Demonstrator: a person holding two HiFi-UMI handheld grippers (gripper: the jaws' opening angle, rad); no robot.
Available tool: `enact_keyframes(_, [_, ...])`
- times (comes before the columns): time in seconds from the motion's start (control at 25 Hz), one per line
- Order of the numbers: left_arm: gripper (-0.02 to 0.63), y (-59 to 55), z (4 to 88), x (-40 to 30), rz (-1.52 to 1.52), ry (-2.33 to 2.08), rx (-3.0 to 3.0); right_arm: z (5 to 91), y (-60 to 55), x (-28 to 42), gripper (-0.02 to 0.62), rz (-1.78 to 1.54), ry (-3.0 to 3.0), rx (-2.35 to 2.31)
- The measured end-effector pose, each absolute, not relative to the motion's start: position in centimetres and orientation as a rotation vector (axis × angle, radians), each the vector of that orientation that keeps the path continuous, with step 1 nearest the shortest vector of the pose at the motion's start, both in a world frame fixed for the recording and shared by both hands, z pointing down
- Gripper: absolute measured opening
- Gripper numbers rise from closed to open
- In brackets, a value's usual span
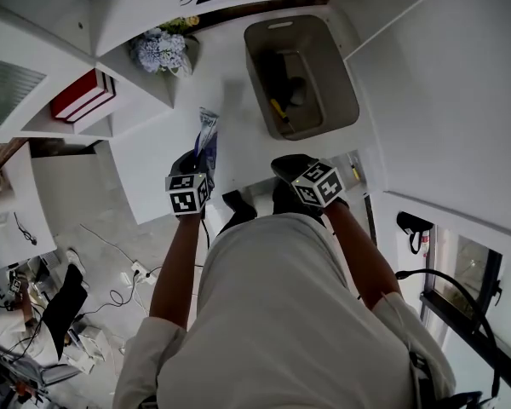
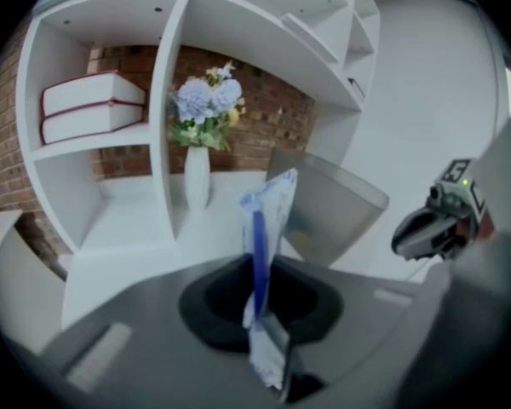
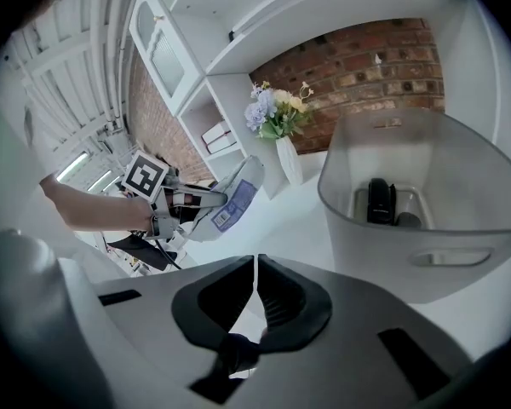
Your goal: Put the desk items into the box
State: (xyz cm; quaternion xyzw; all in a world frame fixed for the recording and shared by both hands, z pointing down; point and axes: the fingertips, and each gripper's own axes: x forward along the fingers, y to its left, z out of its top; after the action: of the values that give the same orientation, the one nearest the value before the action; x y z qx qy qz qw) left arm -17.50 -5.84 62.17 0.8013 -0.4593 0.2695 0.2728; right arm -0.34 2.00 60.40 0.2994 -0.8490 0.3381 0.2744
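My left gripper point(image 1: 199, 153) is shut on a flat white and blue packet point(image 1: 207, 131), held above the white desk point(image 1: 230, 100). In the left gripper view the packet point(image 2: 265, 228) stands upright, pinched between the jaws, with a blue stripe down its edge. The grey box point(image 1: 300, 75) sits at the back of the desk, to the right of the packet; several dark items and a yellow one lie inside. My right gripper point(image 1: 291, 167) hovers near the desk's front edge, shut on nothing. In the right gripper view the box point(image 3: 417, 203) stands just ahead to the right, and the packet point(image 3: 230, 201) hangs at the left.
A white vase of blue flowers point(image 1: 163, 51) stands at the desk's back left, beside a shelf unit holding red and white books point(image 1: 83, 97). A white wall panel point(image 1: 443, 92) borders the box on the right. Cables and clutter point(image 1: 111, 288) lie on the floor below.
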Motion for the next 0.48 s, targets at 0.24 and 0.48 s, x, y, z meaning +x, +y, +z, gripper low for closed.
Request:
enact_keyframes(0.24, [0.028, -6.3, 60.0, -13.7, 0.696, -1.212, 2.182, 60.5, 1.1, 1.9, 0.012, 0.904, -2.296, 0.751])
enact_keyframes(0.48, [0.028, -6.9, 58.0, -10.1, 0.67, -1.182, 2.215, 60.3, 0.3, 3.3, 0.012, 0.895, -2.321, 0.705])
